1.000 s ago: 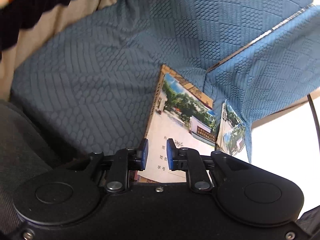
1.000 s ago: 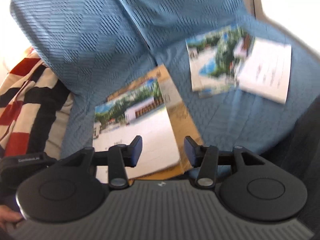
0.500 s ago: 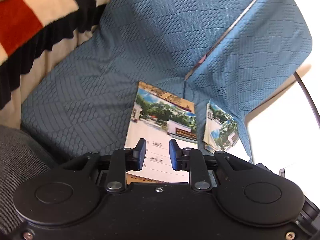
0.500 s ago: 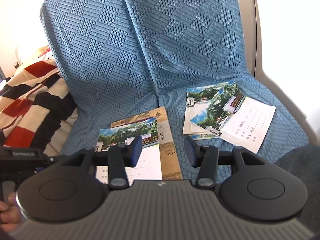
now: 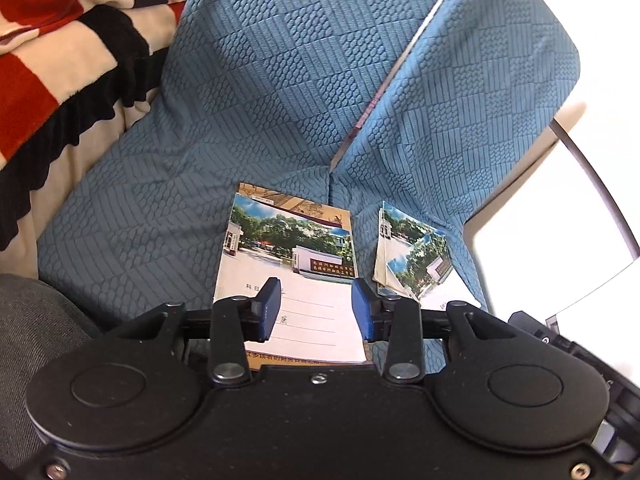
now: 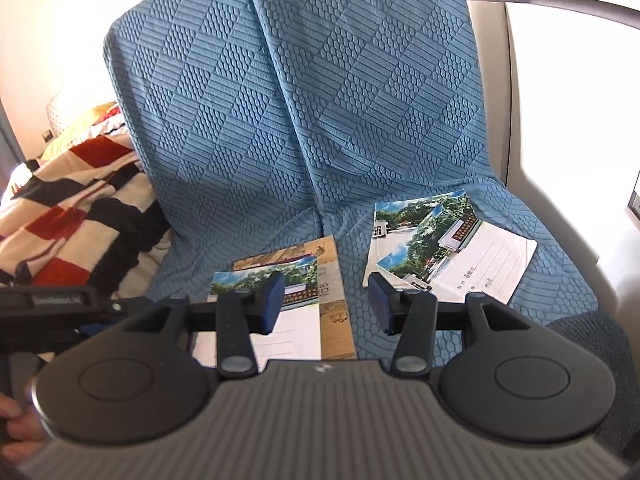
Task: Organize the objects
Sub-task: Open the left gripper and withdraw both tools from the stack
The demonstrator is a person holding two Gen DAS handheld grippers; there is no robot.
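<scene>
Grippers both point forward and downward at a blue-covered seat (image 6: 400, 120), each raised clear of the cushion. Left gripper (image 5: 316, 309): its jaws are opening, blue pads apart, nothing between them; the notebook seen through the gap lies on the seat beneath and is not touched. Right gripper (image 6: 326, 302): jaws parted, released, nothing clamped; bare seat cover and the edge of the brown book show through the gap. In the right wrist view, the left gripper's black body enters from the lower left edge, and part of a hand (image 6: 12, 428) grips it there; the pose of the hand holding the right gripper cannot be told. Task items lie in two groups on the seat cushion. First group, nearer the striped blanket (image 5: 60, 60): a photo-cover notebook (image 5: 288, 280) lying flat on top of a brown book (image 6: 336, 312), the book's edge showing beyond the notebook on the far side and on the side toward the second group. Second group, toward the pale armrest (image 6: 560, 220): a loose pile of notebooks (image 6: 448, 248), fanned and overlapping at differing angles, apart from the first group with bare cover between. The blanket rests beside the seat, clear of both groups.
</scene>
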